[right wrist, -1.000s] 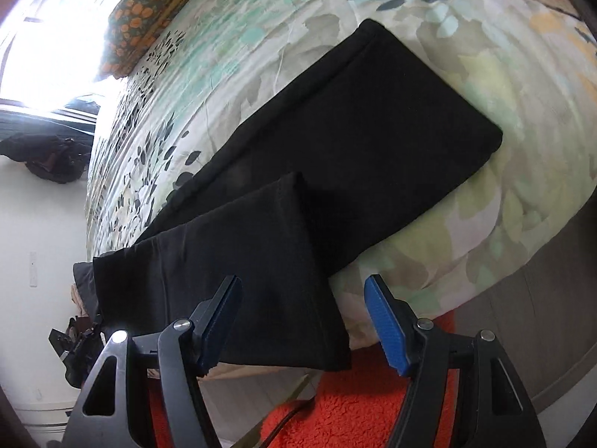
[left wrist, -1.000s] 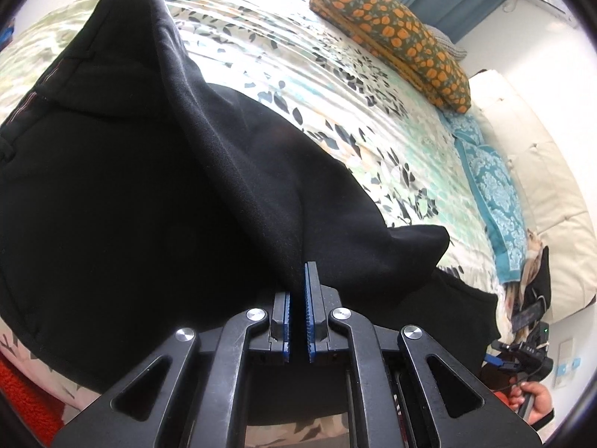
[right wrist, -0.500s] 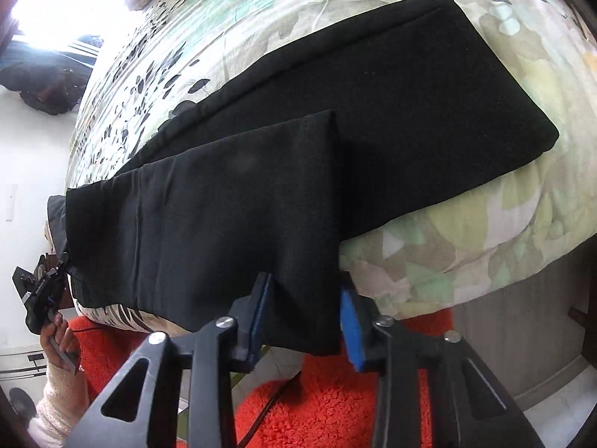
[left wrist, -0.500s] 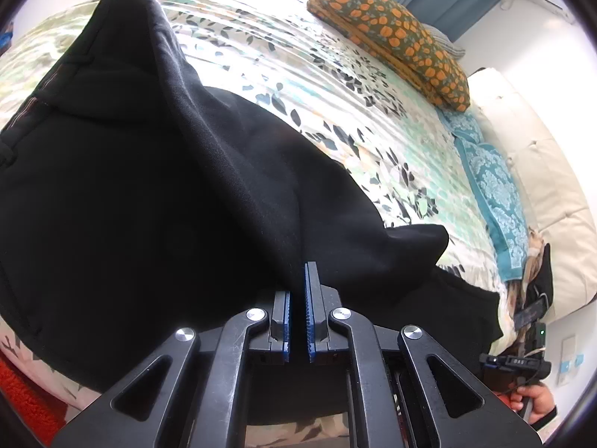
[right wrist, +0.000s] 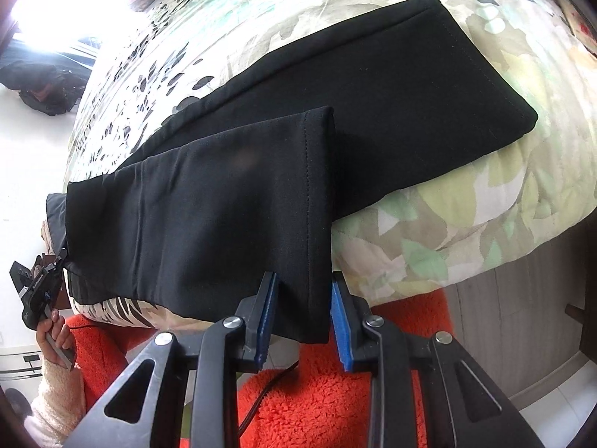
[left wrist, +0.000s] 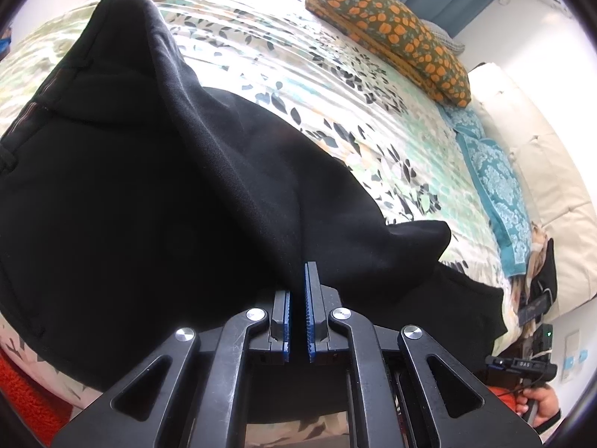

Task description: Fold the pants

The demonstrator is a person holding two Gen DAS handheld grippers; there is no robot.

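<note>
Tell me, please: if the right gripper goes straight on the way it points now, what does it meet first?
The right gripper would meet the black pants at once: the hem corner of the nearer leg already sits between its blue pads. Behind that cloth lies the floral bedspread, though depth is hard to judge.

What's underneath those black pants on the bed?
Under the black pants lies a leaf-patterned bedspread, showing all around them. One leg overlaps the other, hiding part of it. Whatever is directly beneath the cloth is covered.

Daylight blows out to white at eleven o'clock in both views. The pants [right wrist: 231,201] swallow detail in black. Fisheye bending and dark vignette ring the edges.
</note>
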